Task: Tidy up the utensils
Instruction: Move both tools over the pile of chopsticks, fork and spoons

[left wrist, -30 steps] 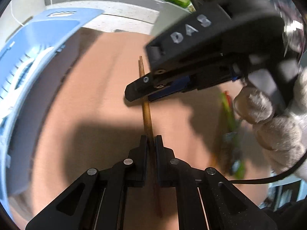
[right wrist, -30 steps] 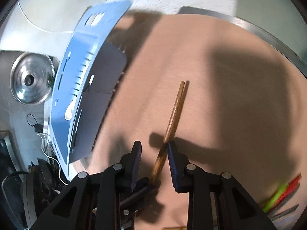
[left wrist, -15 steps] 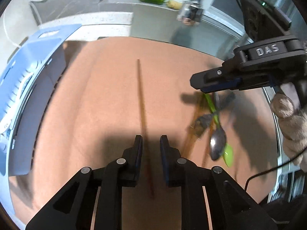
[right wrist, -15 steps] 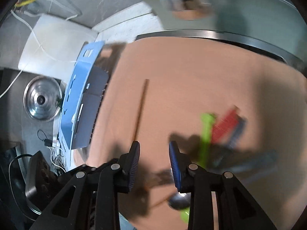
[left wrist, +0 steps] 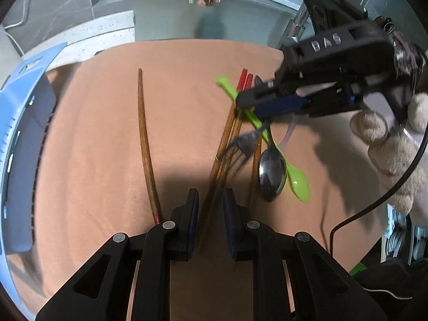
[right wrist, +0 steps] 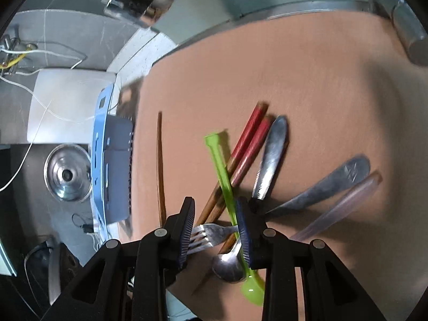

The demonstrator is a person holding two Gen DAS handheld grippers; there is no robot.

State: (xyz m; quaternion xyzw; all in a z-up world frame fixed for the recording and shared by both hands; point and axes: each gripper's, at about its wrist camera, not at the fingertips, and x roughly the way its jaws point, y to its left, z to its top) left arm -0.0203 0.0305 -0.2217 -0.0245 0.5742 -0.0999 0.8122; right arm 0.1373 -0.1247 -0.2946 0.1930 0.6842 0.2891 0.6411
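Both claws, left (left wrist: 210,208) and right (right wrist: 215,224), gape empty over the pile; chopsticks (left wrist: 227,136) are light and thin (slippery): pinch mid-shaft.

Right gripper (right wrist: 215,227) fingers (right wrist: 187,227) apart above blurred, seemingly untouched utensil pile (right wrist: 240,176).

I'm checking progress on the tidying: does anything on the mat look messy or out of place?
Yes. The green plastic spoon, red-tipped wooden chopsticks, metal fork and metal spoon lie crossed in a jumbled heap, not sorted. One brown wooden chopstick lies alone, apart from them.
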